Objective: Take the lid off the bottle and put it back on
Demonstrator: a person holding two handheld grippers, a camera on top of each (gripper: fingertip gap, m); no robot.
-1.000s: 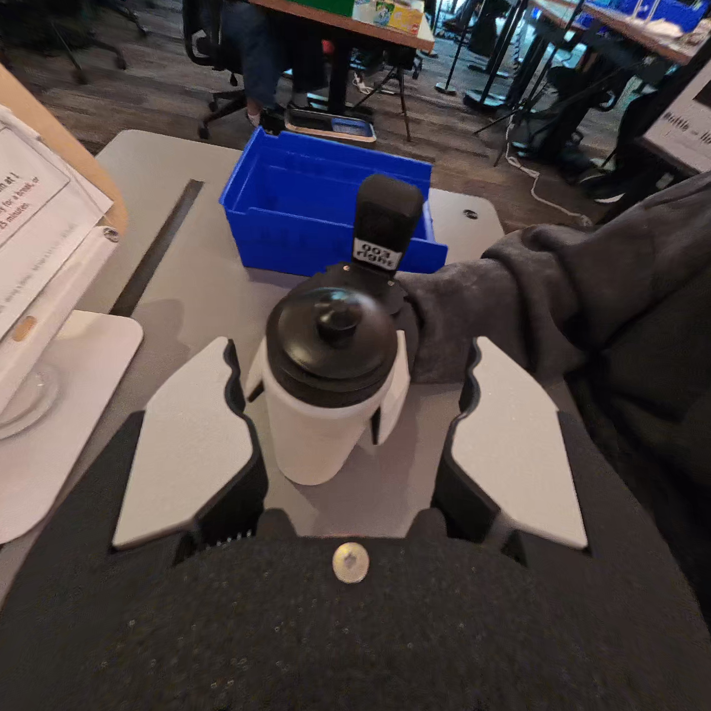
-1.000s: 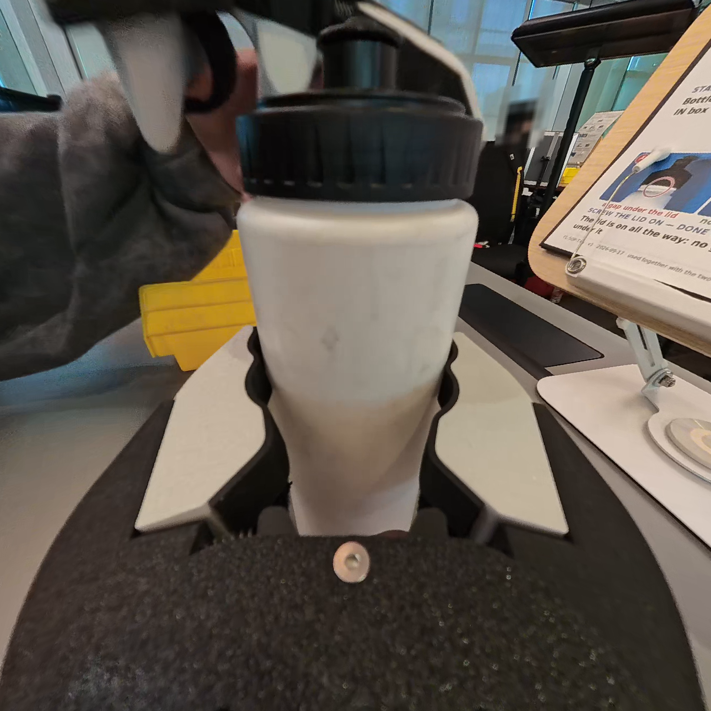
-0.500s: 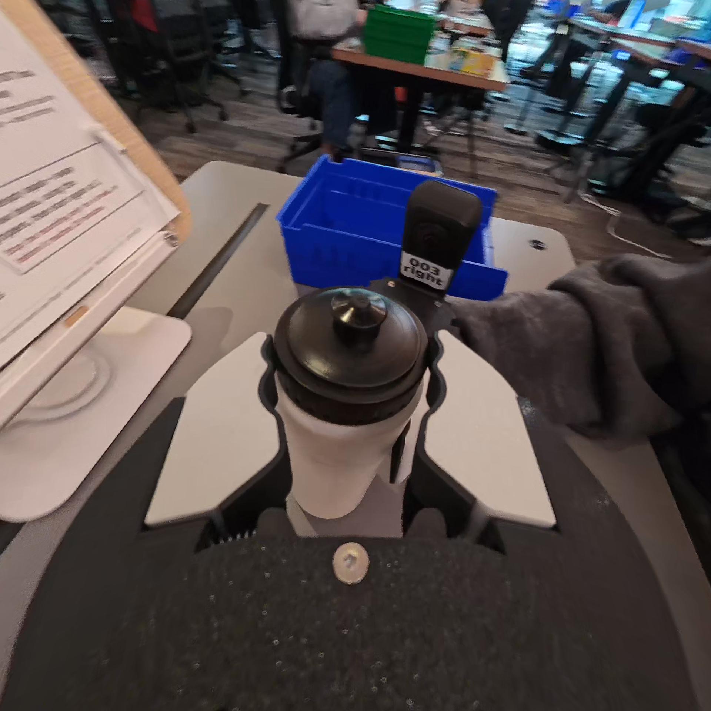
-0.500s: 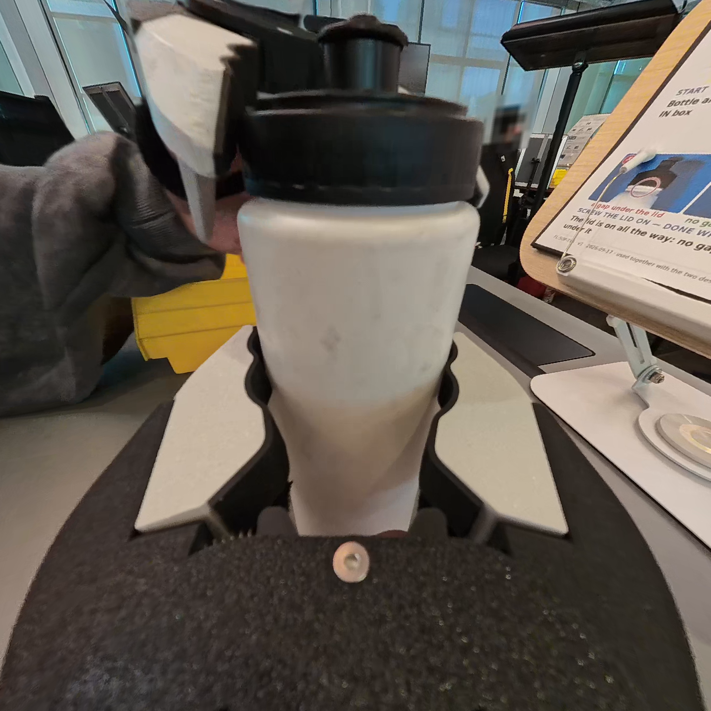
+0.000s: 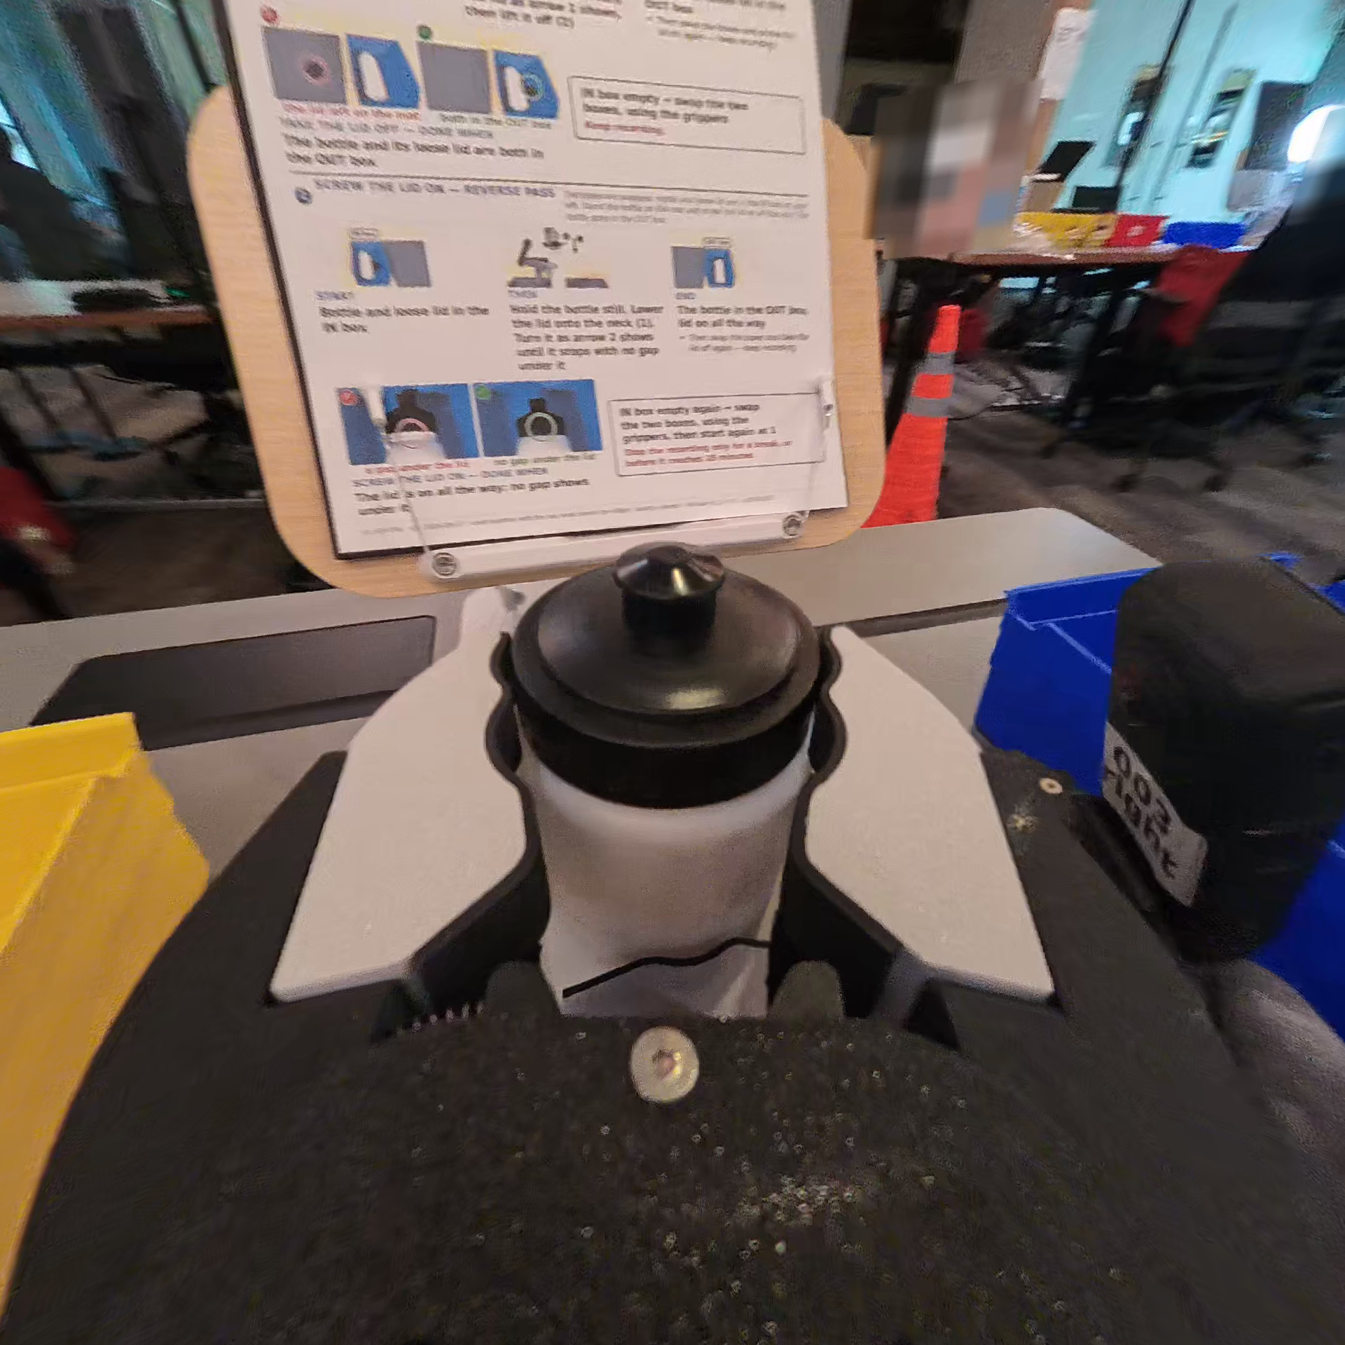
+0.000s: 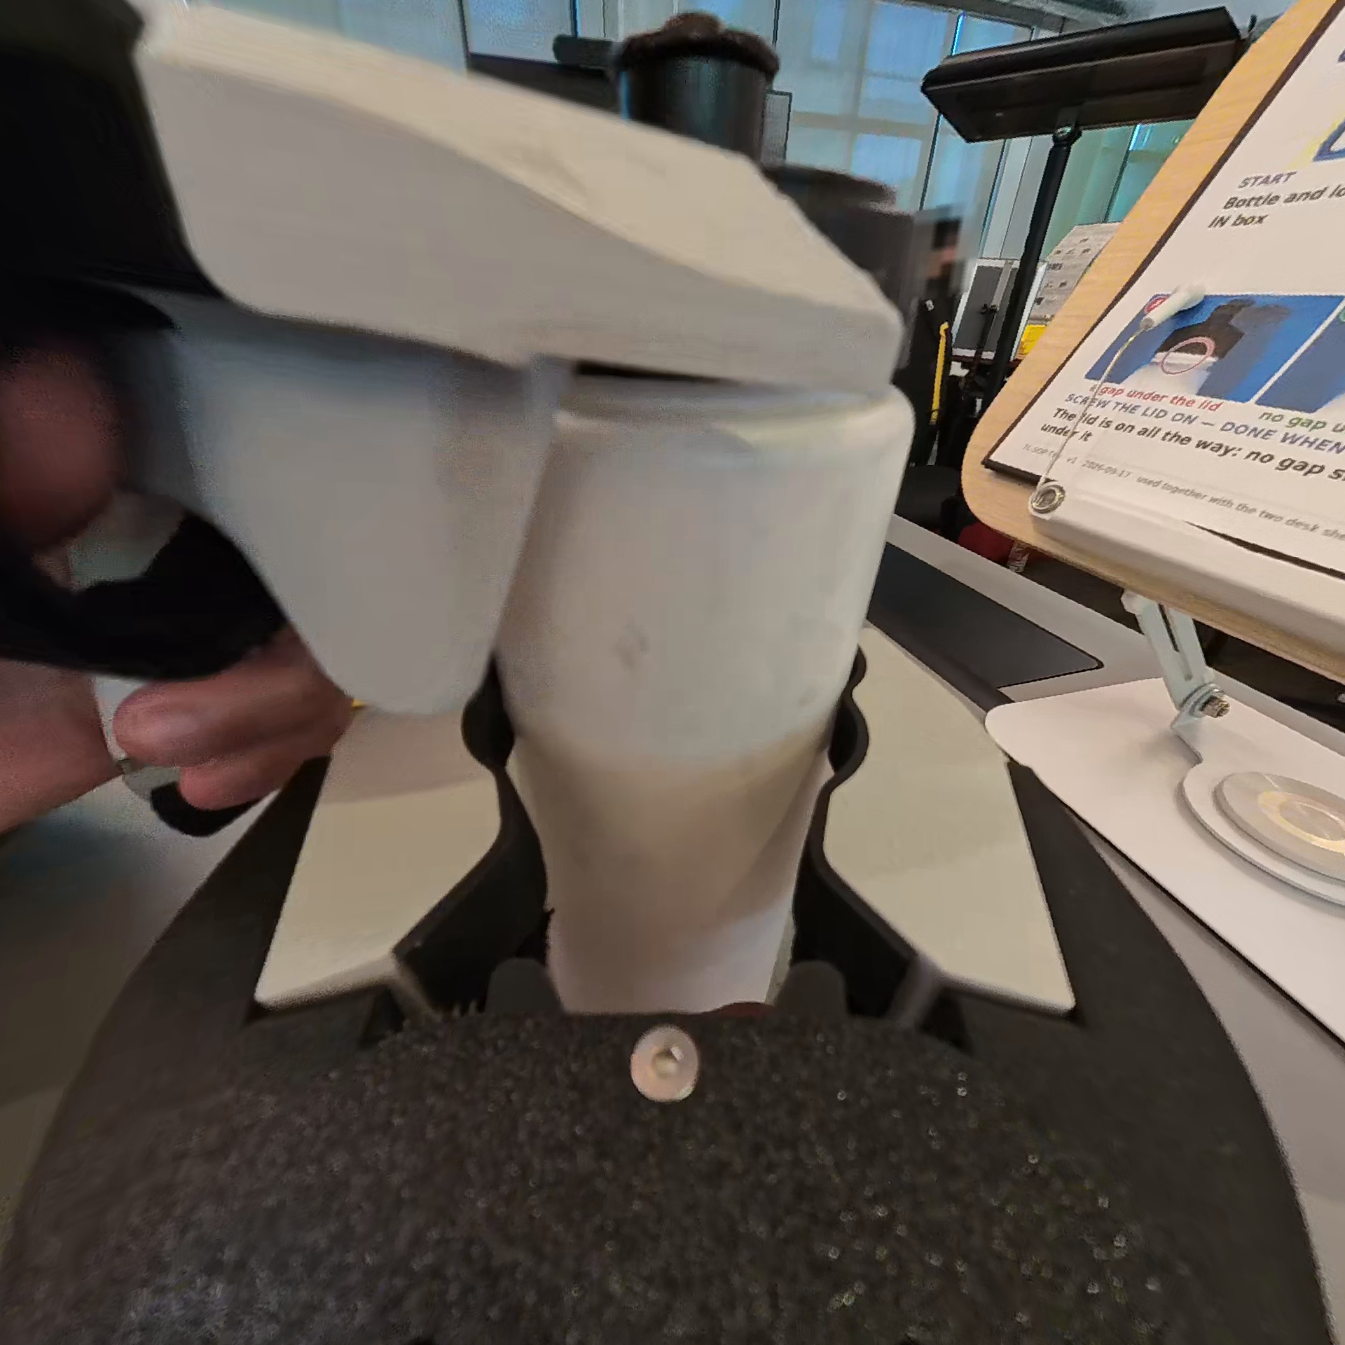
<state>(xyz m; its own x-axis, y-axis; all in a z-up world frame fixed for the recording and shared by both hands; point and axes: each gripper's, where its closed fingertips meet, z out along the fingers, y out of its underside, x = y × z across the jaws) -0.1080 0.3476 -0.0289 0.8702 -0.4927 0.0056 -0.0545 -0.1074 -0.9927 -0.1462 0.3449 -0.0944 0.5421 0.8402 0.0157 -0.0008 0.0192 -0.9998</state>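
Observation:
A white bottle (image 5: 655,859) stands upright with a black spouted lid (image 5: 662,684) on top. My left gripper (image 5: 666,655) is shut on the lid's rim, one finger on each side. My right gripper (image 6: 666,706) is shut on the bottle's (image 6: 691,619) lower body. In the right wrist view a white finger of the left gripper (image 6: 473,255) covers most of the lid; only the spout (image 6: 691,80) shows above it. The right gripper's black body (image 5: 1223,757) shows at the right of the left wrist view. A person's fingers (image 6: 218,735) hold the left gripper.
A wooden board with an instruction sheet (image 5: 546,291) stands on a white stand base (image 6: 1164,786) just behind the bottle. A yellow bin (image 5: 73,873) is at the left, a blue bin (image 5: 1048,691) at the right. An orange cone (image 5: 924,422) stands beyond the table.
My left gripper went from open around the bottle to shut on the lid, then swung round to the left, from facing the blue bin to facing the board. The right gripper kept its hold.

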